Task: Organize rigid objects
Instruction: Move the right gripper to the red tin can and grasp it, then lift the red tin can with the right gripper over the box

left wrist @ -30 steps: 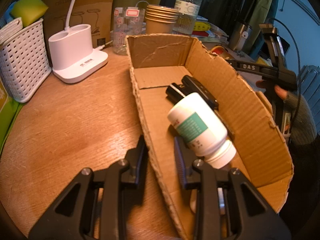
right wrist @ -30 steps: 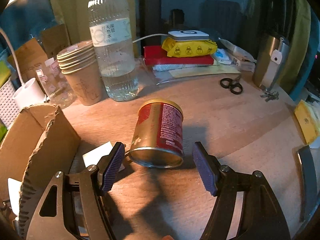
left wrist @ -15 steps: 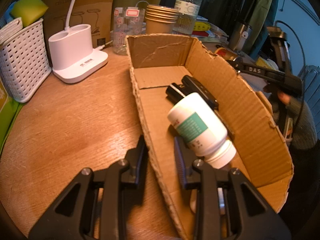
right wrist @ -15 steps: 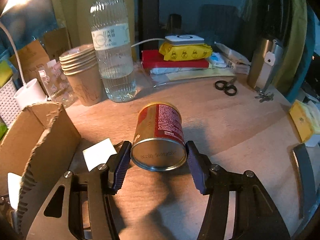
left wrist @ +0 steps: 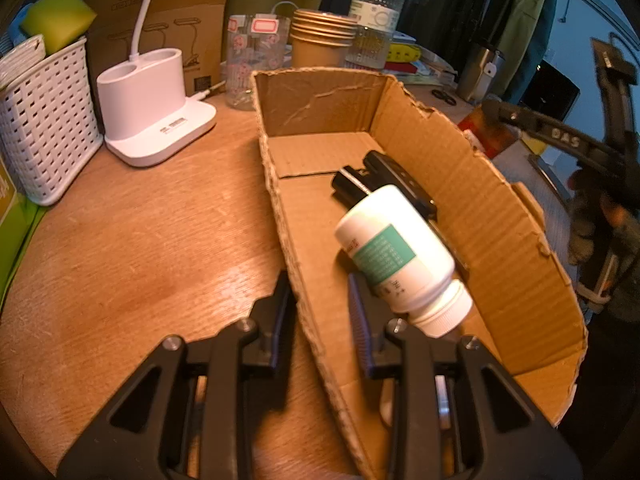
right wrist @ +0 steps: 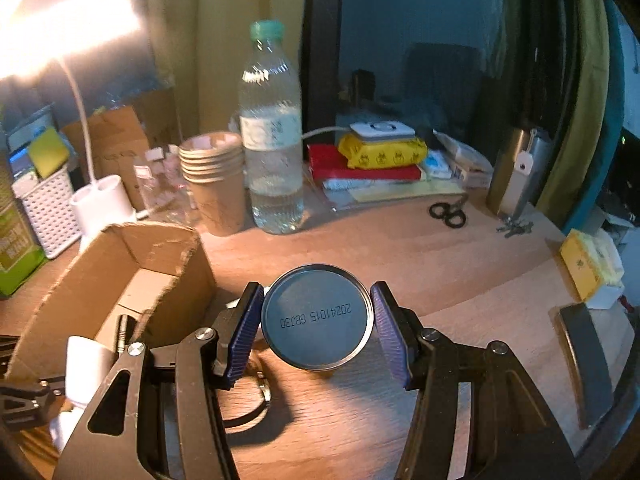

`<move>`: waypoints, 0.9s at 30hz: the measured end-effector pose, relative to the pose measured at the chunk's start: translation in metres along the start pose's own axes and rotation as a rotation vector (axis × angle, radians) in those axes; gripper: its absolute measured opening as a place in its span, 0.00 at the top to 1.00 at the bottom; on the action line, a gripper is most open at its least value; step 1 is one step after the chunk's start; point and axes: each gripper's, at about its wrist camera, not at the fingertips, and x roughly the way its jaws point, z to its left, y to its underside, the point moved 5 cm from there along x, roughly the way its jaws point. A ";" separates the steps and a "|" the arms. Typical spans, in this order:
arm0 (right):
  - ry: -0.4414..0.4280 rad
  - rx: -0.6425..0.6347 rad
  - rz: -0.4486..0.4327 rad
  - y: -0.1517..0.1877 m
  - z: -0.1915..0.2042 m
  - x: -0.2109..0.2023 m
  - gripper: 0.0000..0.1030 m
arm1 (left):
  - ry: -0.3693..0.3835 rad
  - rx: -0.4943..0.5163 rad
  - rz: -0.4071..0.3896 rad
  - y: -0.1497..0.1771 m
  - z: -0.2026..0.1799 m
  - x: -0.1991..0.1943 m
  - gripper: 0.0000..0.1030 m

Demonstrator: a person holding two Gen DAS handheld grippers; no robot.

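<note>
While the left gripper (left wrist: 320, 304) is clamped on the near wall of the cardboard box (left wrist: 500, 216), the right gripper (right wrist: 316, 320) grips the can (right wrist: 316, 318), base toward camera, above the table (right wrist: 440, 264). White bottle (left wrist: 396, 252) lies inside the box; box at the can's 9 o'clock.

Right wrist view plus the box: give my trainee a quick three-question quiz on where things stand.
1. True or false: the right claw is shut on the tin can.
2. What lies inside the cardboard box? A) paper cups B) a white pill bottle and a black device C) scissors
3. Fill in: the left claw straddles the box's near ____.

Key: 1 true: both pads press the can's sides, its stamped base facing the camera. 2 B. 3 wall, one finger outside, one inside.
</note>
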 end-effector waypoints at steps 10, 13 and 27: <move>-0.038 -0.044 -0.067 -0.012 0.024 -0.032 0.44 | 0.000 0.000 0.000 0.000 0.000 0.000 0.71; -0.062 -0.057 -0.081 -0.014 0.033 -0.038 0.44 | 0.000 0.000 0.000 0.000 0.000 0.000 0.71; -0.208 -0.146 -0.116 -0.016 0.087 -0.049 0.44 | 0.000 0.000 0.000 0.000 0.000 0.000 0.71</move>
